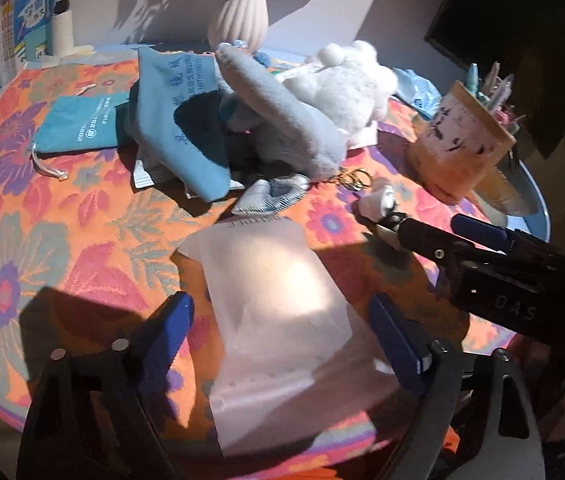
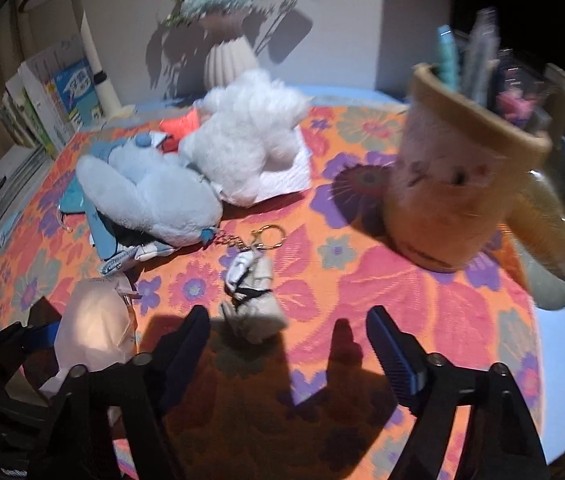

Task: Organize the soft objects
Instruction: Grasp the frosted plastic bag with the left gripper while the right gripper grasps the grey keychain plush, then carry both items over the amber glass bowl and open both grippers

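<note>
Lying on the floral tablecloth (image 1: 62, 240), a frosted pouch (image 1: 278, 304) sat between the spread, untouching jaws of the left gripper (image 1: 282, 320); a small keychain figure (image 2: 252, 300) lay just ahead of the right gripper (image 2: 288, 328), jaws likewise apart.

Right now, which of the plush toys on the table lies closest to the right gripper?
The small white keychain plush, lying just ahead of the open right gripper; the fluffy white toy and pale blue plush sit farther back.
</note>
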The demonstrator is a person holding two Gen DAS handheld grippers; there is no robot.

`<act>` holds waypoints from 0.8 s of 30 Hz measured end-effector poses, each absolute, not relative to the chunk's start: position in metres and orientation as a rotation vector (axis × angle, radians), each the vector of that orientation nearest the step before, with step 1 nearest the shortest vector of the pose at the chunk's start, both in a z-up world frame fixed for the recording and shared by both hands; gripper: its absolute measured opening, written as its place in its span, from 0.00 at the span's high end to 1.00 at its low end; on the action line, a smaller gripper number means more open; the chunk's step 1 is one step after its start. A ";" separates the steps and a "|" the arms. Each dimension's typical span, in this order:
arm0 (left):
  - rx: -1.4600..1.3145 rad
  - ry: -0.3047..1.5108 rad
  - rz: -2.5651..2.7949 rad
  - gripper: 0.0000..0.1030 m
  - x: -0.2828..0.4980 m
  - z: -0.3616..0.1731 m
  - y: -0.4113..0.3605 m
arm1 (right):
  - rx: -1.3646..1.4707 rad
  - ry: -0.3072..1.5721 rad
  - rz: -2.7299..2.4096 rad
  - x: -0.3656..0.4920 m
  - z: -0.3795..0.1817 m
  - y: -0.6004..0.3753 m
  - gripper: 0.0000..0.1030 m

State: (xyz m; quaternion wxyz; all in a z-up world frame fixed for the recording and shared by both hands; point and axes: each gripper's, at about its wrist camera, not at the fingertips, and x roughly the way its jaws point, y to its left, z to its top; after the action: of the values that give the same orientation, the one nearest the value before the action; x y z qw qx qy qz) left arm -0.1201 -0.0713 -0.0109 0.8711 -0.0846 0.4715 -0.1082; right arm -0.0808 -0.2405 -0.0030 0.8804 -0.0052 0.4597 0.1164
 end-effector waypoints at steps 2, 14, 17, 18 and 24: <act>-0.163 0.982 -0.207 0.30 -0.117 -0.011 -0.073 | -0.017 0.974 0.259 -0.073 -0.009 -0.233 0.32; -0.105 0.949 -0.214 0.57 -0.118 -0.007 -0.078 | -0.005 0.990 0.285 -0.069 -0.013 -0.230 0.74; -0.090 0.925 -0.248 0.57 -0.127 0.001 -0.085 | 0.012 0.966 0.277 -0.078 -0.004 -0.241 0.74; -0.088 0.917 -0.261 0.57 -0.129 0.003 -0.087 | 0.018 0.957 0.272 -0.082 0.000 -0.246 0.74; -0.063 0.866 -0.361 0.57 -0.141 0.020 -0.118 | 0.039 0.921 0.210 -0.099 0.020 -0.278 0.74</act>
State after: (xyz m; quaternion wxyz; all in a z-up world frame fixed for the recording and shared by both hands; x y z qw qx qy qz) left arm -0.1413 -0.1178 0.0199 0.8915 -0.0304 0.4172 -0.1739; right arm -0.0987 -0.2777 0.0205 0.8903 0.0187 0.4436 0.1011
